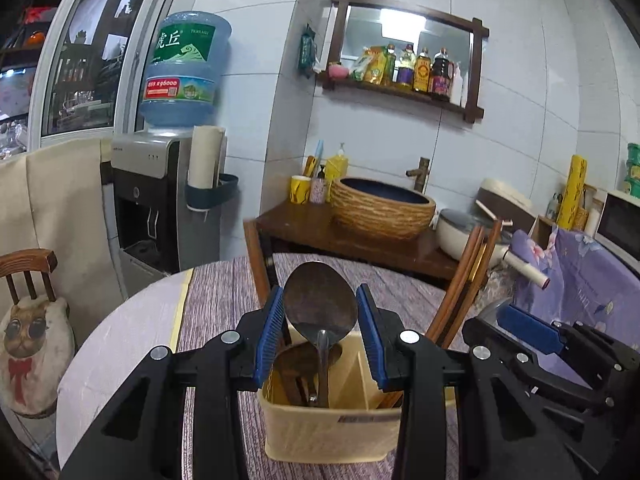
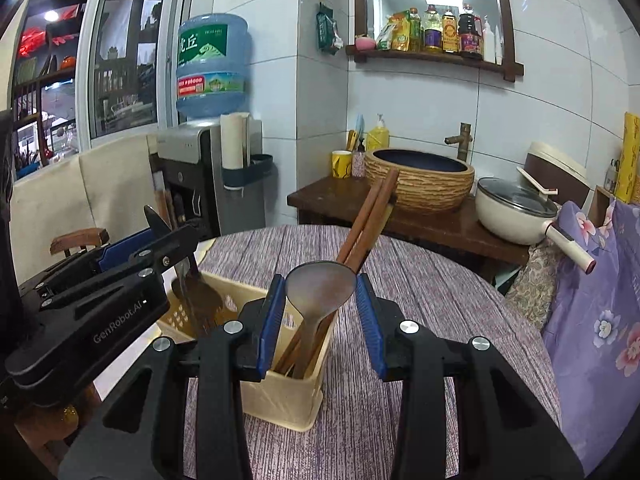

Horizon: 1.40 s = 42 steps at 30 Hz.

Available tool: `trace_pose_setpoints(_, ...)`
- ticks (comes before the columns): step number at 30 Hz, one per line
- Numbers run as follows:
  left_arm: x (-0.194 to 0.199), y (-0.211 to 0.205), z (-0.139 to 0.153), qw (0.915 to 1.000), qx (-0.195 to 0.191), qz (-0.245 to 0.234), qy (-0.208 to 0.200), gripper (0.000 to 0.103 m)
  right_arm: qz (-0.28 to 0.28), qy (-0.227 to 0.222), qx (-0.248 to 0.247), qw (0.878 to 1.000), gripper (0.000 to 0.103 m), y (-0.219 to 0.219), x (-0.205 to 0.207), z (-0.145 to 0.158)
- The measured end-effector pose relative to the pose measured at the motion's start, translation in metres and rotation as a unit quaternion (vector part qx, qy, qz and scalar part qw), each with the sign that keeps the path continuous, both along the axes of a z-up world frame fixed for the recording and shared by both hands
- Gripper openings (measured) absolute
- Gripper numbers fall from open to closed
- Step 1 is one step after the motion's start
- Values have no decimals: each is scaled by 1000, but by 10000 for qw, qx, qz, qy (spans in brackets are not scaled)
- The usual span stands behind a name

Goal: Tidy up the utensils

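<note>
A cream caddy stands on the round table, which is covered by a purple striped cloth. Left view: the left claw hovers at the caddy's left compartment, its blue pads standing either side of the bowl of a dark spoon; the pads look just beside the bowl's edges, and whether they press on it cannot be told. The spoon stands upright, handle down in that compartment, with a wooden spoon lower behind it. Chopsticks lean out of the right compartment. The right claw appears at the right edge. Right view: the right claw frames the bowl of a grey ladle, which stands handle down in the caddy's near compartment beside the chopsticks; small gaps seem to show between pads and bowl, so a grip cannot be confirmed. The left claw sits over the far compartment. Behind the table are a basin, a lidded pot and a water dispenser.
</note>
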State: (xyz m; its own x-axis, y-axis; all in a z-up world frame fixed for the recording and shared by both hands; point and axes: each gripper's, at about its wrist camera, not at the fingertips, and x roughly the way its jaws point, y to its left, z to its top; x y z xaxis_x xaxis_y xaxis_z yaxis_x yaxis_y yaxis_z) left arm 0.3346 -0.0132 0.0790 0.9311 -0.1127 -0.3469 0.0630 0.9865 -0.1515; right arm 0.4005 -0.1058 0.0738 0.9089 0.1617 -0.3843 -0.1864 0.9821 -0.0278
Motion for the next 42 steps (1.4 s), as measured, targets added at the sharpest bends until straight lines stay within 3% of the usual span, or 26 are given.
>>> trace_pose_setpoints(7, 1, 5, -16, 9997, 29, -45, 244, 37, 30, 129, 53, 9999, 38, -3, 1, -23)
trace_pose_setpoints(12, -8, 9, -12, 9999, 1, -19, 165, 39, 62, 36, 123, 9999, 47, -8, -9, -21)
trace_pose_setpoints(14, -18, 11, -6, 10000, 23, -10, 67, 49, 123, -16, 193, 9997, 48, -12, -17, -17)
trace_pose_setpoints(15, -23, 12, -2, 10000, 22, -4, -5, 53, 130, -61, 218, 9997, 55, -14, -22, -15)
trace_pose_setpoints(17, -37, 14, 3, 9999, 35, 4, -166, 74, 111, -181, 275, 9994, 61, -20, -36, -11)
trace_pose_setpoints(19, -51, 15, 6, 9995, 89, 16, -316, 85, 89, -204, 308, 9993, 63, -26, -49, -10)
trace_pose_setpoints(21, -69, 17, 5, 9991, 165, -89, -368, 94, 65, -156, 357, 9992, 76, -32, -62, -12)
trace_pose_setpoints(22, -76, 18, 3, 9990, 184, -144, -369, 98, 72, -167, 410, 9990, 78, -37, -73, -15)
trace_pose_setpoints(27, -127, 26, -21, 9986, 191, -373, -315, 98, 35, -290, 297, 9991, 96, -48, -125, -42)
trace_pose_setpoints(31, -159, 33, -50, 9997, 25, -235, -99, 98, 176, -193, 248, 9994, 97, -50, -162, -71)
trace_pose_setpoints(36, -200, 33, -77, 9999, 108, -16, 13, 98, 380, -166, 382, 9984, 97, -43, -207, -105)
trace_pose_setpoints(42, -240, 37, -98, 9995, -104, 175, 227, 98, 433, -301, 512, 9973, 97, -40, -260, -125)
